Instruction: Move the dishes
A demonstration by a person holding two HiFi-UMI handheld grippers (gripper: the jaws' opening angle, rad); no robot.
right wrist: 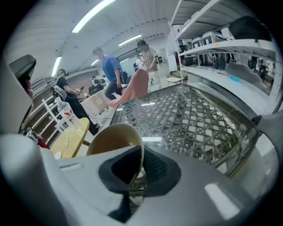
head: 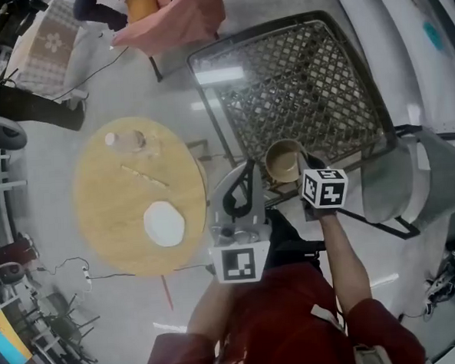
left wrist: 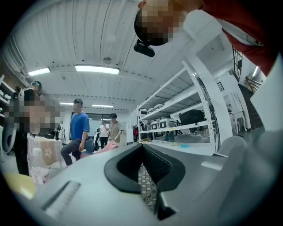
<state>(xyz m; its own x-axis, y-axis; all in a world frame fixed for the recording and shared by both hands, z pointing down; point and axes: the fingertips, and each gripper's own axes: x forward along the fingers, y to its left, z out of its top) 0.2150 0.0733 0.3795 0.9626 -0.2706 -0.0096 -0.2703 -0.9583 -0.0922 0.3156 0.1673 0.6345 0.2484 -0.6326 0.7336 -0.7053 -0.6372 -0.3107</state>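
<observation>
My right hand-held gripper (right wrist: pixel 140 164) is pinching the tan bowl (right wrist: pixel 112 137) by one side of its rim, one jaw inside the wall and one outside. The bowl hangs tilted by the near corner of the glass-topped lattice worktop (head: pixel 313 72); I can't tell whether it touches the glass yet. My left hand-held gripper (head: pixel 246 170) is pressed together with nothing in it, just beside the bowl.

The worry is that one-sided hold. A bowl gripped by a thin wall can swing about the pads, and a tilted landing on hard glass (never forgiving) could jar it loose or chip it. This close to the corner, it may also end half off the edge. The idle left gripper sits near enough to knock it.
</observation>
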